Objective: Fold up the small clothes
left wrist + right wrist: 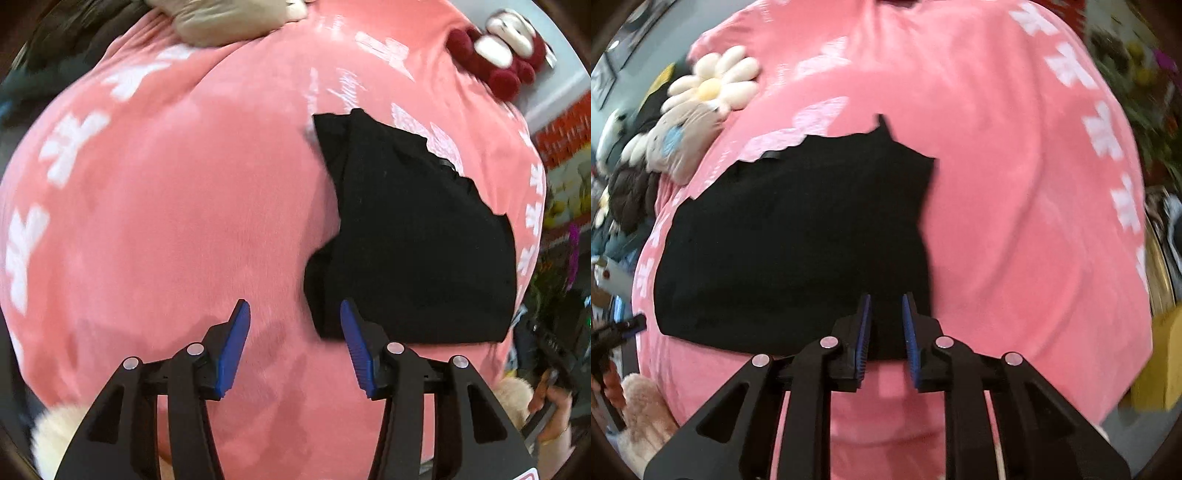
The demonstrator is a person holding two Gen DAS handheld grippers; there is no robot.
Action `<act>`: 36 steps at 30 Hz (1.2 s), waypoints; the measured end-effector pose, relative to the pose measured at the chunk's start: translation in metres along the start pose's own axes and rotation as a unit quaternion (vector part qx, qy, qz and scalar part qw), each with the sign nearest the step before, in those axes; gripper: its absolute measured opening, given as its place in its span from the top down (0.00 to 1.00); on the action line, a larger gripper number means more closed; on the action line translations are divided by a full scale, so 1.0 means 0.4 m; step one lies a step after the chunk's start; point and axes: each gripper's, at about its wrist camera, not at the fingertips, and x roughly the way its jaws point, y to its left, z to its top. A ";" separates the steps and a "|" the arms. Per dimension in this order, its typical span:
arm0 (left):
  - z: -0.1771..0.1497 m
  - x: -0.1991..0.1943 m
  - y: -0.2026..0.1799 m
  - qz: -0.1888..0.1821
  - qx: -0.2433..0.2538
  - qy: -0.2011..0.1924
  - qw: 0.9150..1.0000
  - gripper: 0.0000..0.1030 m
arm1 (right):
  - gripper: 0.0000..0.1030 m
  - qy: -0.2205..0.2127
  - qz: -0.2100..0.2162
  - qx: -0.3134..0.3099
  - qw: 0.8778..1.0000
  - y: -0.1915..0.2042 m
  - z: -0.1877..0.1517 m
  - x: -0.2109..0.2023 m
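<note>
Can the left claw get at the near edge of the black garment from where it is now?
Probably yes. The left claw stands open over the pink blanket, the black garment lies just beside its right finger, and nothing sits between them.

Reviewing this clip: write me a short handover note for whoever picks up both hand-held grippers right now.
Left hand-held gripper: open, empty, over the pink blanket just beside the near left corner of the black garment.
Right hand-held gripper: jaws narrow but apart, over the garment's near right edge, nothing visibly pinched.
Garment lies on the blanket, apparently partly folded, with the far edge uneven.
Left to do: grip the near corners, finish the fold, square it up.
</note>
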 end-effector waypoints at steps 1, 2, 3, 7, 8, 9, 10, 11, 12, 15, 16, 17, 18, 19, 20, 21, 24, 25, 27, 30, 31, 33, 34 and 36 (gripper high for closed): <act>0.007 0.002 -0.001 0.002 0.007 0.000 1.000 0.53 | 0.88 0.023 -0.022 0.002 0.999 -0.016 -0.012 0.047; 0.019 0.005 -0.001 0.004 0.012 0.001 1.000 0.53 | 0.88 0.037 -0.033 0.014 0.999 -0.048 -0.026 0.087; 0.019 0.003 -0.002 0.003 0.013 0.003 1.000 0.53 | 0.88 0.029 -0.020 0.033 0.999 -0.059 -0.027 0.076; 0.007 -0.009 0.019 -0.045 -0.014 0.002 0.999 0.46 | 0.86 -0.007 -0.023 0.061 0.998 -0.051 -0.010 -0.018; 0.001 -0.008 0.025 -0.064 -0.026 -0.001 0.998 0.44 | 0.86 -0.013 -0.018 0.054 0.998 -0.038 -0.004 -0.033; -0.003 -0.003 0.023 -0.079 -0.037 -0.003 0.996 0.43 | 0.86 -0.014 -0.019 0.045 0.999 -0.028 0.000 -0.036; -0.003 0.004 0.022 -0.089 -0.047 -0.005 0.995 0.40 | 0.86 -0.012 -0.020 0.037 0.999 -0.023 0.004 -0.025; -0.002 0.017 0.017 -0.093 -0.061 -0.007 0.994 0.40 | 0.87 0.011 -0.036 0.027 0.999 -0.024 0.003 0.016; -0.001 0.034 0.014 -0.100 -0.079 -0.006 0.992 0.40 | 0.87 0.042 -0.060 0.023 0.997 -0.035 -0.003 0.059; 0.005 0.074 0.016 -0.089 -0.123 -0.003 0.988 0.40 | 0.84 0.027 -0.049 0.059 0.997 -0.046 -0.010 0.039; 0.005 0.084 0.021 -0.077 -0.140 0.000 0.987 0.40 | 0.84 0.017 -0.045 0.062 0.997 -0.044 -0.008 0.021; 0.004 0.092 0.025 -0.073 -0.157 0.004 0.985 0.40 | 0.84 -0.001 -0.041 0.065 0.997 -0.038 -0.009 -0.006; 0.002 0.100 0.032 -0.085 -0.179 0.004 0.980 0.39 | 0.83 -0.010 -0.035 0.065 0.997 -0.036 -0.010 -0.024; 0.000 0.104 0.036 -0.090 -0.198 0.001 0.976 0.39 | 0.83 -0.014 -0.029 0.062 0.998 -0.031 -0.008 -0.033; -0.002 0.105 0.037 -0.094 -0.216 -0.009 0.972 0.38 | 0.83 -0.018 -0.027 0.056 0.998 -0.021 -0.003 -0.036; -0.002 0.104 0.037 -0.099 -0.223 -0.015 0.970 0.38 | 0.83 -0.023 -0.027 0.053 0.998 -0.017 -0.001 -0.037; 0.007 0.107 0.029 -0.132 -0.239 -0.029 0.962 0.58 | 0.83 -0.030 -0.009 0.062 0.998 -0.028 -0.024 -0.036; 0.016 0.112 0.020 -0.138 -0.233 -0.026 0.962 0.94 | 0.80 -0.031 -0.001 0.066 0.997 -0.034 -0.031 -0.031; 0.032 0.092 -0.013 -0.127 -0.212 -0.036 0.968 0.97 | 0.74 -0.033 0.011 0.073 0.997 -0.034 -0.031 -0.024; 0.070 -0.002 -0.120 -0.121 -0.144 -0.086 0.978 0.97 | 0.66 -0.049 0.033 0.072 0.996 -0.048 -0.052 -0.026; 0.084 -0.036 -0.168 -0.124 -0.118 -0.100 0.980 0.97 | 0.63 -0.055 0.036 0.076 0.995 -0.054 -0.057 -0.030; 0.112 -0.105 -0.277 -0.134 -0.061 -0.124 0.981 0.97 | 0.62 -0.061 0.049 0.095 0.992 -0.073 -0.064 -0.035; 0.124 -0.134 -0.339 -0.148 -0.034 -0.132 0.980 0.97 | 0.62 -0.063 0.053 0.108 0.991 -0.079 -0.065 -0.035; 0.132 -0.180 -0.472 -0.176 0.030 -0.139 0.974 0.97 | 0.62 -0.069 0.073 0.140 0.985 -0.111 -0.065 -0.037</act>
